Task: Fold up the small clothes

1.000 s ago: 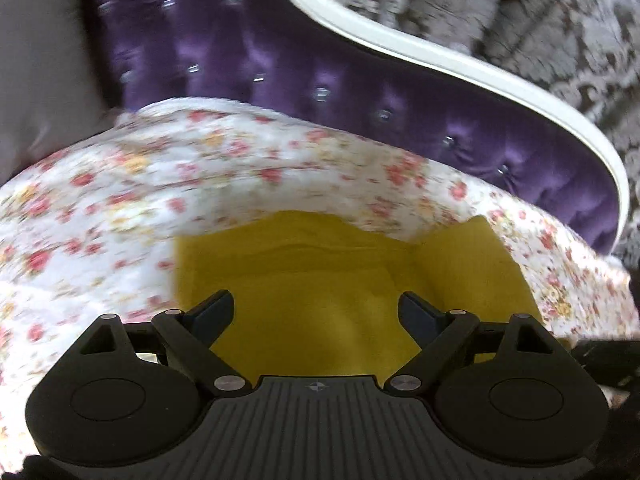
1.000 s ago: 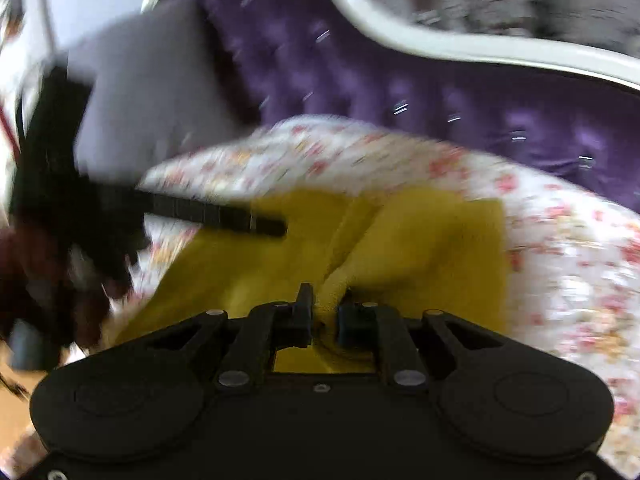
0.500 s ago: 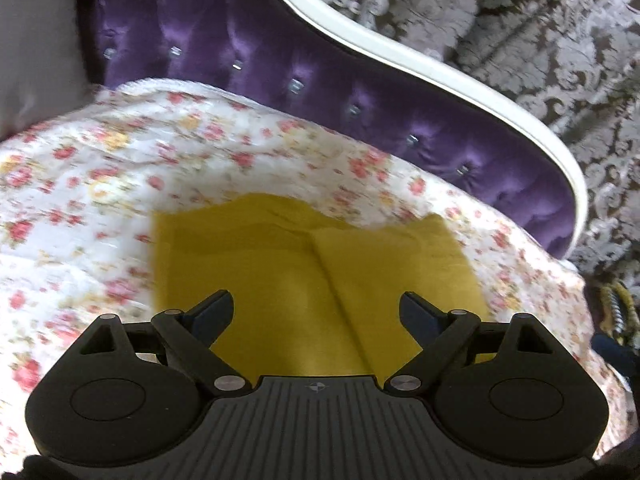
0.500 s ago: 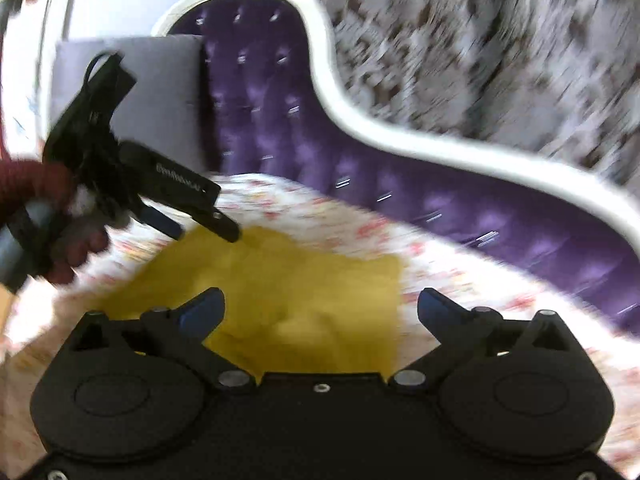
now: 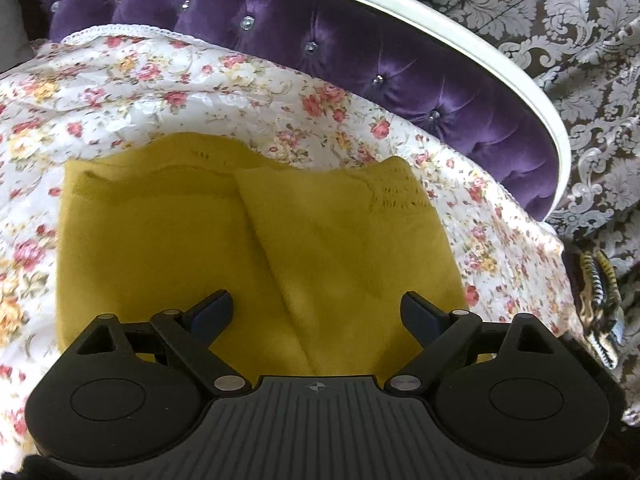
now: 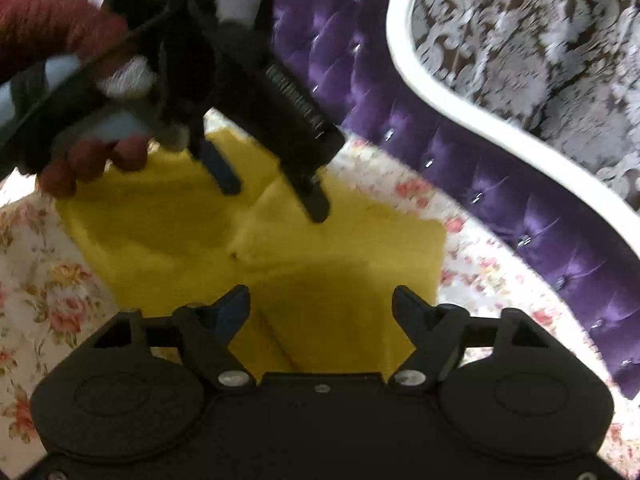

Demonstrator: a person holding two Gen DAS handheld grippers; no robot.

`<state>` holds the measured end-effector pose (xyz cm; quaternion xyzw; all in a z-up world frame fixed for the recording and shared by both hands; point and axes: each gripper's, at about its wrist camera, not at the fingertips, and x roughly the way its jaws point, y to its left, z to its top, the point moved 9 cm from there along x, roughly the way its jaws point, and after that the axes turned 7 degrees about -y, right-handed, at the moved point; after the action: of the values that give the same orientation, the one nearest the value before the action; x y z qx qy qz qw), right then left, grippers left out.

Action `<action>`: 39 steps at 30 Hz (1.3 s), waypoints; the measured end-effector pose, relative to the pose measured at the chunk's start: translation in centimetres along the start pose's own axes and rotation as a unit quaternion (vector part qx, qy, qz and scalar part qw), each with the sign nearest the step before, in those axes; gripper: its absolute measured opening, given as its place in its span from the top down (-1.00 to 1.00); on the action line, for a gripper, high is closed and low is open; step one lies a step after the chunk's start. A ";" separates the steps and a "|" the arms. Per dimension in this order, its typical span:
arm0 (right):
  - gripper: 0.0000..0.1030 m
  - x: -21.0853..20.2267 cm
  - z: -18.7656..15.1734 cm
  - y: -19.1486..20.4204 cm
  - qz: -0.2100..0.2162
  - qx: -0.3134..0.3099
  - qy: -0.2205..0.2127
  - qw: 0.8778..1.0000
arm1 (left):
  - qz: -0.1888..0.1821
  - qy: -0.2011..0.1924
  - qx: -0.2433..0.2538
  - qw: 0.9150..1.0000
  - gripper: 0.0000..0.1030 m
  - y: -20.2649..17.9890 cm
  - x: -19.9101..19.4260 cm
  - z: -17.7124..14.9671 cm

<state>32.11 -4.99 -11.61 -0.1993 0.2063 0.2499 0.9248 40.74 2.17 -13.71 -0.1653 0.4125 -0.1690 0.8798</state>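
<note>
A mustard-yellow knitted garment (image 5: 256, 240) lies folded on the floral bedspread (image 5: 160, 80), with a fold line running down its middle. My left gripper (image 5: 316, 312) is open and empty, held just above the garment's near edge. My right gripper (image 6: 320, 308) is open and empty above the garment (image 6: 328, 264). In the right wrist view the left gripper (image 6: 276, 196) hangs over the garment's far part, its fingers apart, held by a hand in a red sleeve.
A purple tufted headboard (image 5: 360, 52) with a white frame (image 5: 500, 64) curves behind the bed. Grey damask curtain (image 5: 580, 40) fills the right. A striped object (image 5: 600, 300) sits past the bed's right edge.
My right gripper let go of the yellow fabric, opened and pulled back. The folded-over flap now lies flat. My left gripper lifted back from the garment and stayed open.
</note>
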 end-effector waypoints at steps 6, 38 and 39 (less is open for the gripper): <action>0.66 -0.8 -1.5 0.7 0.065 0.070 0.016 0.995 | -0.014 0.009 -0.006 1.000 -0.79 -1.2 1.4 0.9; 0.67 -6.3 2.5 -1.1 0.037 0.198 -0.070 0.977 | -0.019 -0.021 0.121 0.992 0.78 -7.0 -1.6 6.7; 0.67 -6.2 3.3 -0.5 0.042 0.196 -0.074 0.977 | -0.015 -0.022 0.129 0.991 0.78 -6.5 -2.2 7.0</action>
<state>28.38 -6.20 -5.73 0.0134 0.1904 0.2577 0.9472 43.82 -1.62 -5.19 -0.0607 0.3653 -0.2303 0.8999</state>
